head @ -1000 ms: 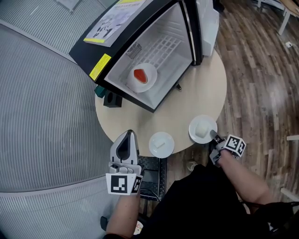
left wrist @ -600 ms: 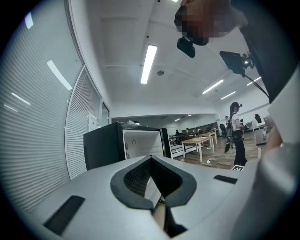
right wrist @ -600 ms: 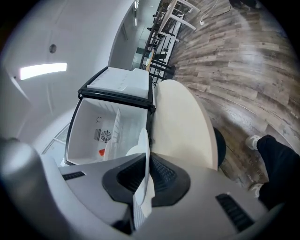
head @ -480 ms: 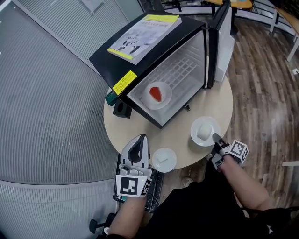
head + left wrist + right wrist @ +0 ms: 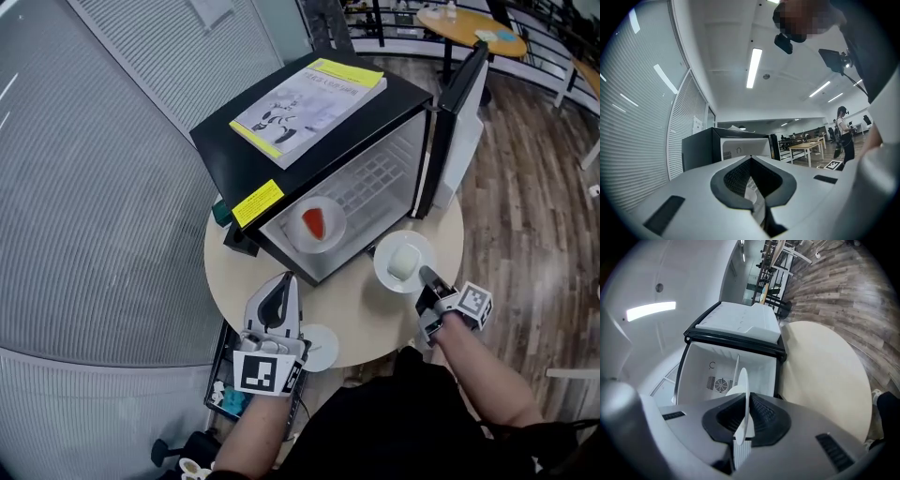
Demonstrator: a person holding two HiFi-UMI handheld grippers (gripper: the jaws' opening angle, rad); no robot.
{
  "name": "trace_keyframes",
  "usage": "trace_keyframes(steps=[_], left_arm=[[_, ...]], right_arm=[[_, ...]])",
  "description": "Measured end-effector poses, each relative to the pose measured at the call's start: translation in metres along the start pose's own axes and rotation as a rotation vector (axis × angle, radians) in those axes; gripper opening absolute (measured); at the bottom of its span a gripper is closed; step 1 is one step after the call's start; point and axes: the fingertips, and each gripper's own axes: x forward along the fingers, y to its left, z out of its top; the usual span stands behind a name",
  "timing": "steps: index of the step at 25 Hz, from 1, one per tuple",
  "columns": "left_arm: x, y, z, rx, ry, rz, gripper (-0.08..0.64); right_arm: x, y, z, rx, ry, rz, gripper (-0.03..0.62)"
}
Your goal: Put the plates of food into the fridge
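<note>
Being pinched by the rim in clenched R gripper (image 5: 425, 275), plate w/ white food (image 5: 403, 261) is held level at open mini fridge (image 5: 319, 141) mouth, prob. for sliding in; L gripper (image 5: 284, 278) is closed, empty, near 2nd plate (image 5: 322, 348).

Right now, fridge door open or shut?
Open. The fridge door stands swung aside, exposing the plate of red food inside.

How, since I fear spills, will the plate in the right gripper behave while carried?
Probably stiff: the plate looks flat though the right gripper pinches only its rim. Its smooth rim may slip in the jaws. The white food could slide if tilted.
</note>
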Motion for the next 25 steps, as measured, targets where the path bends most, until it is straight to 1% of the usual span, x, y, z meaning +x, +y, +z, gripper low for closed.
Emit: trace_keyframes(steps=[3,6,10,13,19,25], left_arm=[[0.016,0.001,0.001,-0.008,-0.001,0.029,0.003],[0.034,-0.007,-0.001,-0.011,0.004,0.033,0.003],[0.060,-0.016,-0.002,-0.012,0.009,0.046,0.003],[0.076,-0.023,-0.001,-0.010,0.014,0.055,0.003],[0.097,-0.026,0.000,0.001,0.017,0.096,0.003],[0.096,-0.017,0.002,0.012,0.027,0.177,0.003]], right_arm=[[0.017,0.011,0.021,-0.021,0.017,0.007,0.023],[0.038,0.025,0.038,-0.029,0.039,0.028,0.023],[0.068,0.043,0.057,-0.038,0.071,0.079,0.023],[0.084,0.051,0.069,-0.040,0.098,0.091,0.024],[0.115,0.053,0.082,-0.036,0.152,0.095,0.023],[0.147,0.055,0.082,-0.036,0.204,0.096,0.023]])
